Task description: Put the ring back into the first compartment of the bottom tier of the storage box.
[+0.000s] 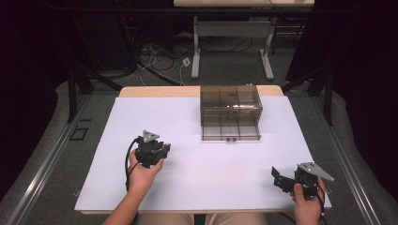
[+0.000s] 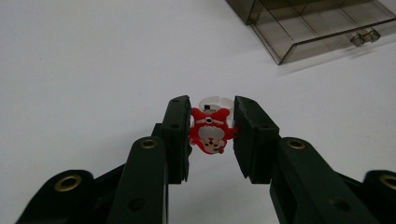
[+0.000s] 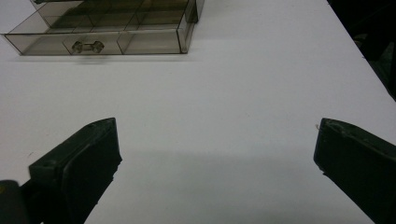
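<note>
A small red and white Santa charm on a clear ring (image 2: 211,132) hangs upside down between the black jaws of my left gripper (image 2: 211,122), which is shut on it above the white table. From above, the left gripper (image 1: 164,150) sits at the left-middle of the table, held by a hand. A smoky clear drawer box (image 1: 230,105) stands at the back centre with its bottom drawer (image 1: 230,128) pulled out; the box (image 2: 322,25) lies ahead and to the right of the charm. My right gripper (image 1: 278,178) is near the front right corner, its jaws wide open and bare (image 3: 215,144).
A white sheet (image 1: 197,178) covers the table top. The open drawer (image 3: 100,39) has divided compartments and a small knob. The table's right edge (image 3: 355,42) runs close beside the right gripper. Cables and a desk frame lie on the floor behind.
</note>
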Motion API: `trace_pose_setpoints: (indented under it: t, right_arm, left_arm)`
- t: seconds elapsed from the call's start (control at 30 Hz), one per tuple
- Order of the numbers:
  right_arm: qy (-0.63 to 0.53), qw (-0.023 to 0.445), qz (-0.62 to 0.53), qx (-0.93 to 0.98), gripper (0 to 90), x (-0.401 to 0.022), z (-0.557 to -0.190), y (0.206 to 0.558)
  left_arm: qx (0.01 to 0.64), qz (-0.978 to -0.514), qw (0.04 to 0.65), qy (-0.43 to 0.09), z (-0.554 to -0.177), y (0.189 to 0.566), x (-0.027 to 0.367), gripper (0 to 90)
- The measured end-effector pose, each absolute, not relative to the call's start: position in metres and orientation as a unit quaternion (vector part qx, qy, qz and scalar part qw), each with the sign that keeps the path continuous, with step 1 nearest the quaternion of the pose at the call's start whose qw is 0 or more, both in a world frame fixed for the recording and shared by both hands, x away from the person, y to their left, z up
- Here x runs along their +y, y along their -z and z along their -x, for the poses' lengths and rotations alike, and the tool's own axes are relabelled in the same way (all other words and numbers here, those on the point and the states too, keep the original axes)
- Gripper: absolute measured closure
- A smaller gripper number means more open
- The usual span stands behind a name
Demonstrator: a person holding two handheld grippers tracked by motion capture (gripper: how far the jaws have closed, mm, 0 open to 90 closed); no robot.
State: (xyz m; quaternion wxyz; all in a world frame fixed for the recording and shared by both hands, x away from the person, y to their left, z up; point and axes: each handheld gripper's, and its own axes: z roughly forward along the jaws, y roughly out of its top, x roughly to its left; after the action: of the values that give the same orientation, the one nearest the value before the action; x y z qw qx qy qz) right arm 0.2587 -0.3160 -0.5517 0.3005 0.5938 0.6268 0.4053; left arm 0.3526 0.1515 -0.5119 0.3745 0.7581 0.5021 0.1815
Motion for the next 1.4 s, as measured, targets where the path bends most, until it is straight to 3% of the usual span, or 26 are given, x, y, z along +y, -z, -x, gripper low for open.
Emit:
trace_pose_setpoints:
  t: [1.4]
  right_arm:
    - [-0.405,0.297,-0.598,0.625,0.1,-0.317,-0.259,0.551]
  left_arm:
    - [0.489,-0.758,0.395,-0.176,-0.382,0.478,0.123,66.7]
